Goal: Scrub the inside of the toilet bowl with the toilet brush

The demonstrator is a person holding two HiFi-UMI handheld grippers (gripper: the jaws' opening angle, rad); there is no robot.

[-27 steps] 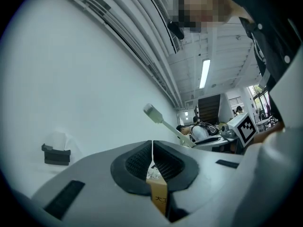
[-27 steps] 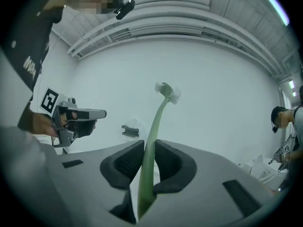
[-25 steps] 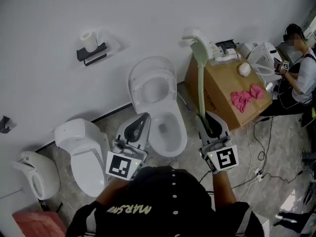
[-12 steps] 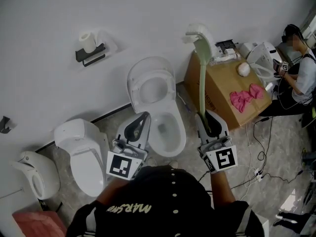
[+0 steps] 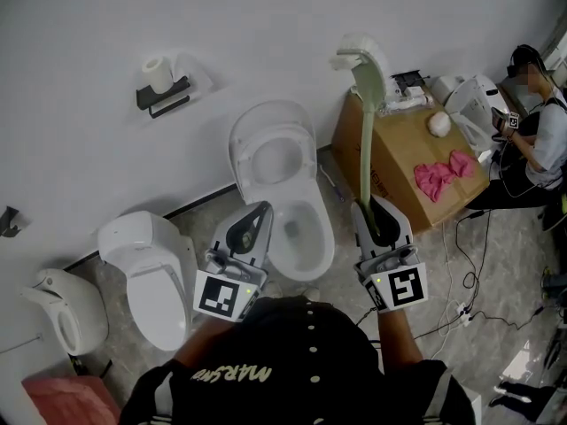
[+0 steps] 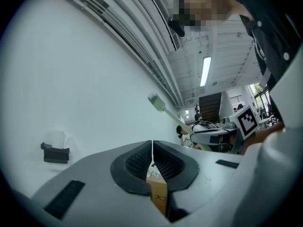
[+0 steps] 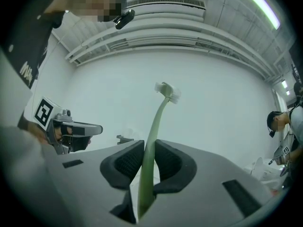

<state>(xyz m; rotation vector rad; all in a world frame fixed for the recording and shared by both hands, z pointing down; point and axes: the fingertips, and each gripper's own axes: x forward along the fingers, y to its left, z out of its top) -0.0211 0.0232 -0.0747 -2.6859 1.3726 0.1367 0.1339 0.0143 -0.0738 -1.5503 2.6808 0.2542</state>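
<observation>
The white wall (image 5: 266,25) fills most of the room. Against it stands the toilet (image 5: 288,162) with its lid and seat raised. Its bowl (image 5: 301,228) lies open and looks bare, nothing inside it. To its left is a second toilet (image 5: 146,264) with the lid down, and to its right a cardboard box (image 5: 399,158) sits on the floor.

The person works over these with the two tools. The right gripper (image 5: 374,206) hangs just right of the bowl's rim, its fingers (image 7: 168,162) closed on the lower end of the toilet brush (image 5: 365,140). The pale green handle rises steeply from them. The white bristle head (image 5: 357,56) points up at the wall, above the box's near corner and well apart from the bowl. The left gripper (image 5: 259,212) hovers at the bowl's left edge with its fingers (image 6: 137,162) pressed together on nothing.

As I judge it, the brush is in hand but no scrubbing has started. The head has yet to be tipped over and lowered into the bowl, so all of the rubbing round the inside remains.

A pink cloth (image 5: 440,173) lies on the box, and a paper roll (image 5: 158,71) sits in its holder on the wall.
</observation>
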